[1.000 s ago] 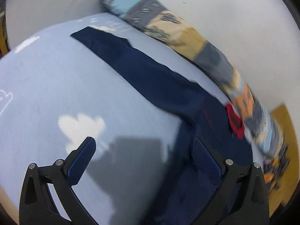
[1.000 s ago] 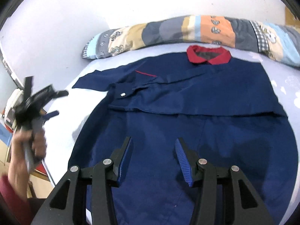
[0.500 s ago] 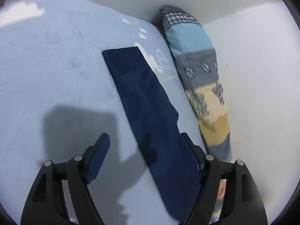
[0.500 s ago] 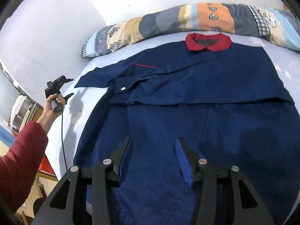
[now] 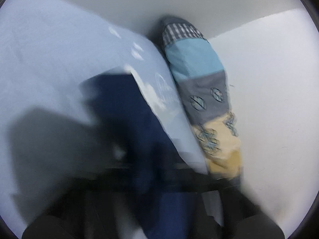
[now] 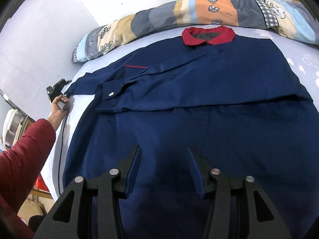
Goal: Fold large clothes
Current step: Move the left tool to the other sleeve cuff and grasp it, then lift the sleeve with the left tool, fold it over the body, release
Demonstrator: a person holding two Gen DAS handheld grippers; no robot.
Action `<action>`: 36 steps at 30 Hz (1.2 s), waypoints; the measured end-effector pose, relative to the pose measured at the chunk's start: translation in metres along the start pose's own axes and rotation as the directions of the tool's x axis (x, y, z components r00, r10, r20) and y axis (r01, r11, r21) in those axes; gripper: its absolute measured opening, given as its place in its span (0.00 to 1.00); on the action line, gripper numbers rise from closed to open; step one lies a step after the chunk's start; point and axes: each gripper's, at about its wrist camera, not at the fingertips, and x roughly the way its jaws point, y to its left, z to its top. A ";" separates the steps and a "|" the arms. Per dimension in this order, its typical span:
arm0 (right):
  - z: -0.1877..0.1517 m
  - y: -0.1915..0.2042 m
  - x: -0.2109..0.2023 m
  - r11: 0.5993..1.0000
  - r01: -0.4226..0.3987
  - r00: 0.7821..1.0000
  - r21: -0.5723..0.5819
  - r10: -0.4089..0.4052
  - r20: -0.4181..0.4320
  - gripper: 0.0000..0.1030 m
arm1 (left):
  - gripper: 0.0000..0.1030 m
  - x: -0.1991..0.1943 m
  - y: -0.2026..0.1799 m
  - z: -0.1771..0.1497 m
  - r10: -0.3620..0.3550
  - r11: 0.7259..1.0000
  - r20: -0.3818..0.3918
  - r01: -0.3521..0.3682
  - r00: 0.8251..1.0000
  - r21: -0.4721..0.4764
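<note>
Left gripper (image 6: 66, 94) clamped on the sleeve (image 6: 83, 85), arm outstretched; right gripper (image 6: 163, 167) hovers half-open above the garment (image 6: 199, 109).

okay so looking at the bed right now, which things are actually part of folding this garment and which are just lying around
Part of the job: navy garment, its left sleeve, left gripper, right gripper.

Just lying about: patchwork pillow, light blue sheet, white appliance.
</note>
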 end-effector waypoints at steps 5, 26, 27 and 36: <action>0.002 0.000 -0.009 1.000 0.007 0.999 0.000 -0.007 0.031 0.48 | 0.02 -0.027 -0.008 -0.002 0.028 1.000 0.044 -0.028 0.999 0.006; 0.020 -0.071 -0.099 0.976 0.043 0.954 0.215 -0.104 0.282 0.48 | 0.02 -0.163 -0.290 -0.066 -0.099 0.918 -0.034 0.104 0.995 0.383; 0.019 -0.076 -0.103 0.974 0.043 0.951 0.224 -0.109 0.291 0.48 | 0.02 -0.165 -0.303 -0.073 -0.107 0.913 -0.042 0.115 0.993 0.392; 0.011 -0.104 -0.142 0.971 0.044 0.918 0.234 -0.132 0.375 0.48 | 0.02 -0.186 -0.405 -0.192 -0.181 0.839 -0.168 0.241 0.969 0.487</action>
